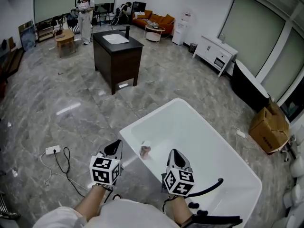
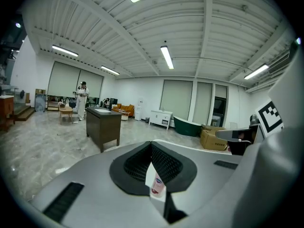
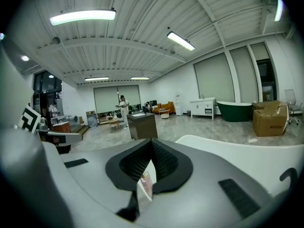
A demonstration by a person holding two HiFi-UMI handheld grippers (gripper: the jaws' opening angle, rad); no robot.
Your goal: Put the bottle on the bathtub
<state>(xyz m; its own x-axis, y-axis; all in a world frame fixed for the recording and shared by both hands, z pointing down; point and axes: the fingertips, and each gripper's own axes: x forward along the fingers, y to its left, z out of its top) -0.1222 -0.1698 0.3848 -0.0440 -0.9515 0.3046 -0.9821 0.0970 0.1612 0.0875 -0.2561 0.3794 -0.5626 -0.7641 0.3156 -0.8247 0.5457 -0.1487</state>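
A small white and pink bottle [image 1: 145, 149] stands upright on the near left rim of the white bathtub [image 1: 199, 141]. My left gripper [image 1: 118, 145] is just to its left and my right gripper [image 1: 173, 154] just to its right; both are apart from it. Each has its jaws shut with nothing held. In the left gripper view the left gripper [image 2: 152, 148] points across the room, and the bottle [image 2: 158, 186] shows through the slit below the closed tips. The right gripper [image 3: 152, 146] likewise shows the bottle [image 3: 146, 183] through its slit.
A dark cabinet with a sink [image 1: 117, 56] stands on the marble floor beyond the tub. A power strip with a cable [image 1: 52, 150] lies left of it. A cardboard box [image 1: 269, 125] and a dark bathtub [image 1: 248, 87] are at right. A black hose [image 1: 209, 189] lies on the tub's near end. A person [image 1: 85, 15] stands far off.
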